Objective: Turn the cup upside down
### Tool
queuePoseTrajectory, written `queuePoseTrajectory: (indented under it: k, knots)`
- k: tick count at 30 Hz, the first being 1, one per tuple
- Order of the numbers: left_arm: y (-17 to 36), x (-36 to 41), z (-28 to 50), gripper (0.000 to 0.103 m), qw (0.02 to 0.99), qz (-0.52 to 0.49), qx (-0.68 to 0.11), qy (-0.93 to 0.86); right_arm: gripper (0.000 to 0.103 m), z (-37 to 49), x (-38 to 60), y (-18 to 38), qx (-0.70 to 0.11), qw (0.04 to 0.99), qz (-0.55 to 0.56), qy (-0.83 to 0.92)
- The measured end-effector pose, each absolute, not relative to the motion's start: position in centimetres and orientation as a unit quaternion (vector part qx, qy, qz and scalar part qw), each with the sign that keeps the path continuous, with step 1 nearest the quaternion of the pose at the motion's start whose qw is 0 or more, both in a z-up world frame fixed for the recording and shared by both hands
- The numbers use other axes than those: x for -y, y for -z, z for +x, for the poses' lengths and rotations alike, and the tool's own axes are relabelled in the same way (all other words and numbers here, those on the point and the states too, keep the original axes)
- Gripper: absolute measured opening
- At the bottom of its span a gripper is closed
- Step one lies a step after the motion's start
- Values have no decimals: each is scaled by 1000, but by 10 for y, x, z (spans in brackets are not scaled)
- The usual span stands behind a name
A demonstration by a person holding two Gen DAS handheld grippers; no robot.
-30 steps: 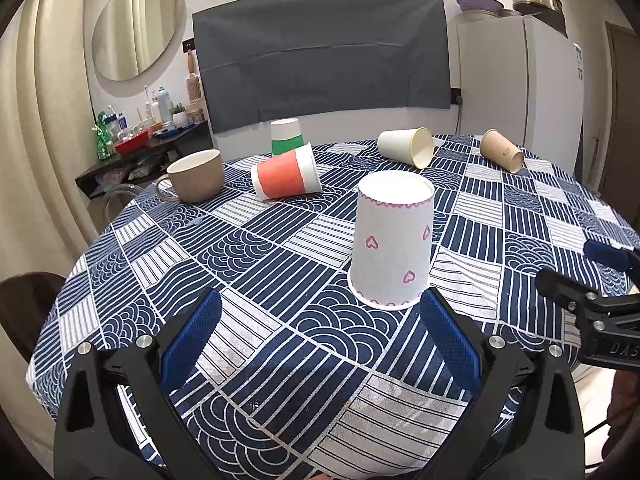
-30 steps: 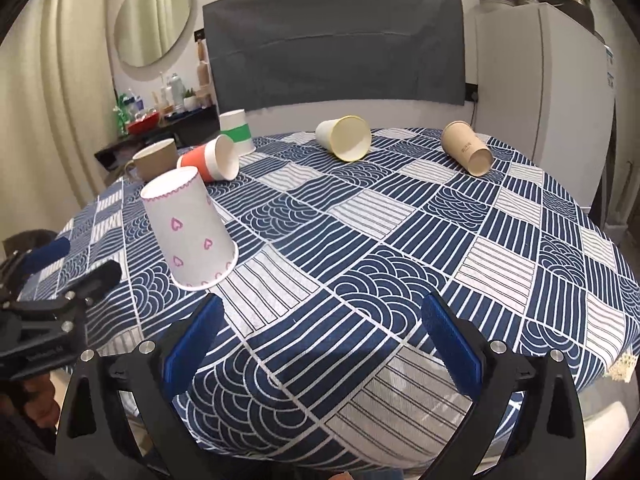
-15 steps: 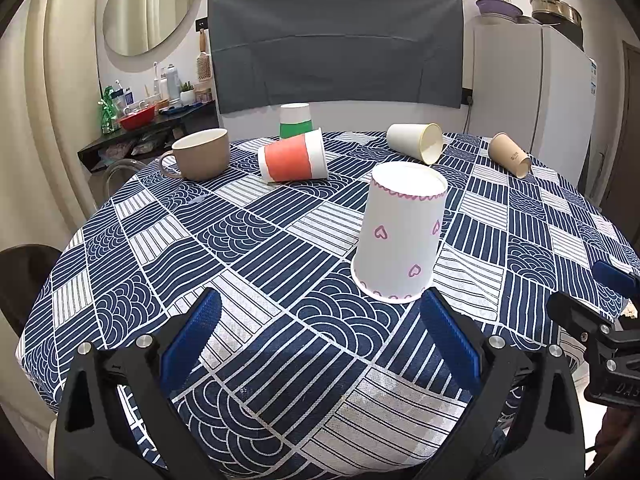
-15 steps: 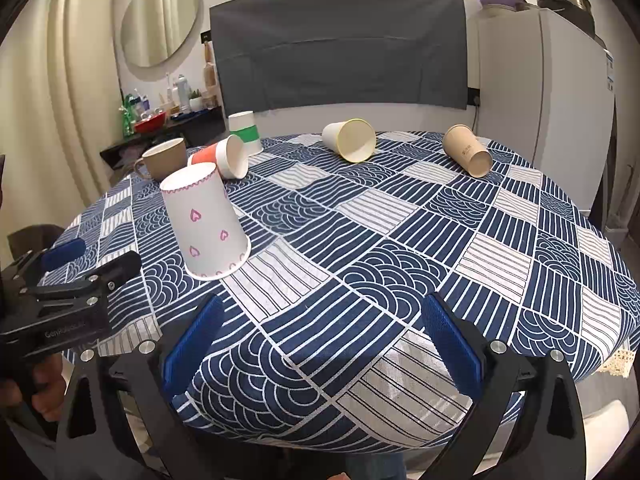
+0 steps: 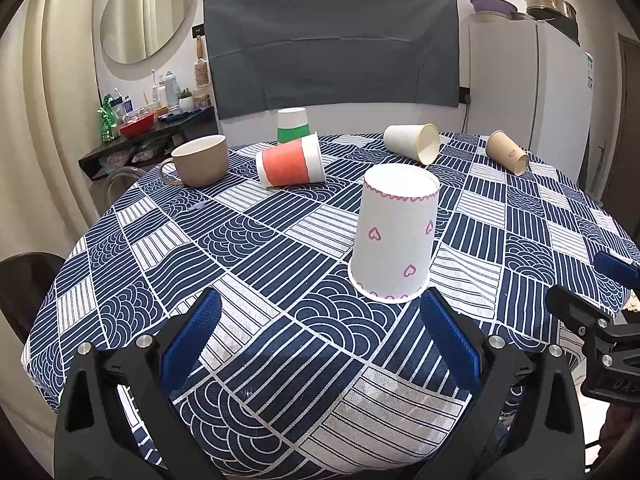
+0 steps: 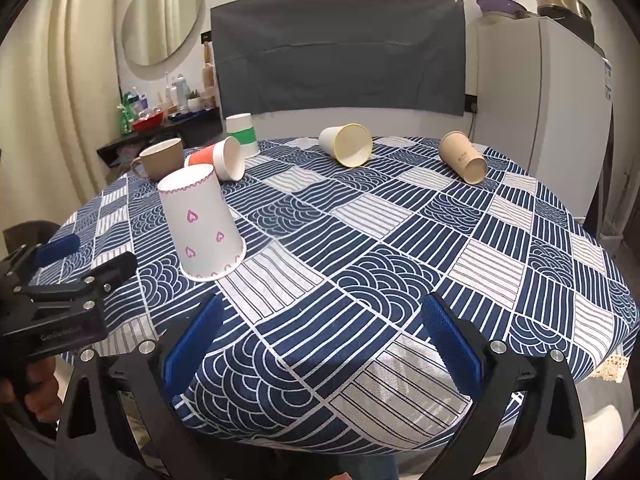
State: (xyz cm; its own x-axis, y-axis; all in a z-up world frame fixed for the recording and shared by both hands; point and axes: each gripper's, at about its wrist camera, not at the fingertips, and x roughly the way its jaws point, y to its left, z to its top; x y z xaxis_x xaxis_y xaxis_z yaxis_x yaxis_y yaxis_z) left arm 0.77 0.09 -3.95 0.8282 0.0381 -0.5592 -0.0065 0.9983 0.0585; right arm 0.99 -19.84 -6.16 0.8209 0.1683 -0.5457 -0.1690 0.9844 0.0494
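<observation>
A white paper cup with pink hearts point(image 5: 394, 236) stands upside down on the patterned tablecloth, just beyond my left gripper point(image 5: 320, 340), which is open and empty. The cup also shows in the right wrist view point(image 6: 202, 224), at the left. My right gripper point(image 6: 320, 340) is open and empty over the table's front edge. Each gripper shows at the side of the other's view: the right one point(image 5: 592, 300), the left one point(image 6: 76, 264).
An orange cup point(image 5: 290, 164), a white cup point(image 5: 414, 143) and a tan cup point(image 5: 508, 152) lie on their sides farther back. A green-banded cup point(image 5: 293, 125) stands upside down and a brown mug point(image 5: 198, 161) stands upright. A fridge point(image 5: 528, 80) stands at the right.
Both grippers have drawn back and risen slightly from the heart cup, which stays upside down on the cloth. Jaws remain open.
</observation>
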Motion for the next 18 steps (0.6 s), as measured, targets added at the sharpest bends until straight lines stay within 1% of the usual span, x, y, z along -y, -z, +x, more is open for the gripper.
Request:
queuePoseTrajectory:
  k: [8, 18]
  knots:
    - [43, -9, 9, 97, 952, 7, -306, -14, 95, 8, 197, 61, -281, 956, -3, -87]
    - [43, -10, 8, 97, 953, 7, -304, -12, 95, 8, 194, 60, -282, 955, -7, -91]
